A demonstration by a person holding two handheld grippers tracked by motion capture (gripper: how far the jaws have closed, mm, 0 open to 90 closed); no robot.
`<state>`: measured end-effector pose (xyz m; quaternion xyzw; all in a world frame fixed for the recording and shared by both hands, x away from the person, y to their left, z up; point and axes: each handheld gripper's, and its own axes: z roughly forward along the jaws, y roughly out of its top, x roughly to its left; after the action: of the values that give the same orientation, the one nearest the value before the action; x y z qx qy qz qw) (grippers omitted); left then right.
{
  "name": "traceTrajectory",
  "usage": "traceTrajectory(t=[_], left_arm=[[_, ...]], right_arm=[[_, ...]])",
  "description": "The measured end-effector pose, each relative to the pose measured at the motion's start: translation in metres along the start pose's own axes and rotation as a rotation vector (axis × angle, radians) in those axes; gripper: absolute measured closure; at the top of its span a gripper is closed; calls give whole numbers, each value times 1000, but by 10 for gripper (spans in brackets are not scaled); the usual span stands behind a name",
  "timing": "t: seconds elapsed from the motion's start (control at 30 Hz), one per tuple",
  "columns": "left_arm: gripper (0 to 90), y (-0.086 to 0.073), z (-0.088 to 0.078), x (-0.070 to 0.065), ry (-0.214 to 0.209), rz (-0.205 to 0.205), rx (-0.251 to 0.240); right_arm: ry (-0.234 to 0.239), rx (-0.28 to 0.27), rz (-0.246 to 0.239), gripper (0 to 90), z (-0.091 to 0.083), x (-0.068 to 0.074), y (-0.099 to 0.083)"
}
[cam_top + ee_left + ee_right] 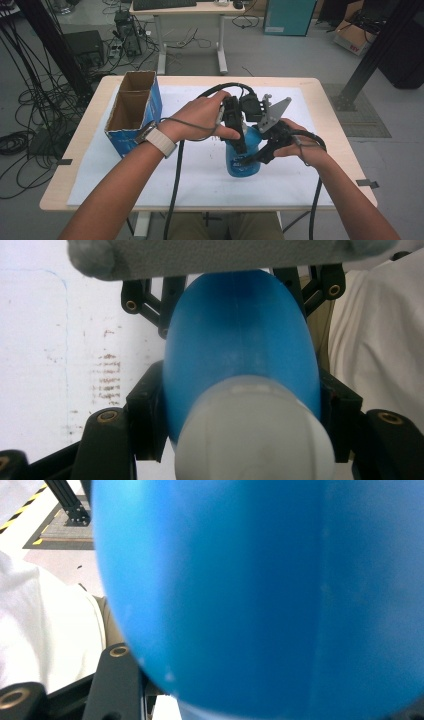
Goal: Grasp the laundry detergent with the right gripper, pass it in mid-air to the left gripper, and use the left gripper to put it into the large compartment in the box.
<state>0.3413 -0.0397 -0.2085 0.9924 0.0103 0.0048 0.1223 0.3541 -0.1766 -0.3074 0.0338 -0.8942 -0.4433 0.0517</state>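
Because both devices are clamped on the same blue bottle [243,155], the bottle is kept upright on the white sheet [200,185] of the table [90,130], a little toward four o'clock of the table's centre. The left hand-held gripper [239,142] is brought down over the bottle's top from eleven o'clock, and in the left gripper view its black jaws are seen pressed against both flanks of the blue body [240,340], just behind the white cap [255,435]; this hold near the neck appears meant to steady the upper part. The right hand-held gripper [265,152] is applied from three o'clock, lower on the body, and in the right gripper view the blue wall [260,595] lies hard against the camera, with one jaw visible at the bottle's edge. A grip at two heights is judged to serve either lifting the bottle squarely or bracing it while the cap is worked. An open blue cardboard box [134,112] stands well apart at nine o'clock, plausibly as the bottle's destination.
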Motion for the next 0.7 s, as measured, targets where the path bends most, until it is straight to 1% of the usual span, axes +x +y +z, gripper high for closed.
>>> traceTrajectory(t=[0.07,0.1,0.13,0.2,0.27,0.3,0.33,0.37,0.5,0.63,0.67,0.7], left_arm=[[373,0,0,0,2,1,2],[374,0,0,0,-10,-6,-3],[373,0,1,0,-4,-4,-2],[373,0,0,0,-14,-7,0],[373,0,1,0,-14,-6,-2],[373,0,1,0,-7,-1,-1],[373,0,1,0,8,4,0],[373,0,1,-1,-4,-3,-2],[373,0,1,-1,-11,-8,-1],[373,0,1,-1,-7,-8,-4],[373,0,1,0,-2,2,0],[373,0,1,0,-2,2,0]], right_arm=[[0,2,1,428,0,0,0],[0,2,2,428,0,0,0],[-1,2,1,428,0,0,0],[-1,4,-1,428,0,0,0],[-1,5,0,428,0,0,0],[-1,4,-1,428,0,0,0],[-1,5,-5,428,0,0,0],[-1,4,-4,428,0,0,0],[3,1,1,428,0,0,-1],[4,-2,2,428,0,0,-1],[4,-1,1,428,0,0,-1],[4,-1,1,428,0,0,-1]])
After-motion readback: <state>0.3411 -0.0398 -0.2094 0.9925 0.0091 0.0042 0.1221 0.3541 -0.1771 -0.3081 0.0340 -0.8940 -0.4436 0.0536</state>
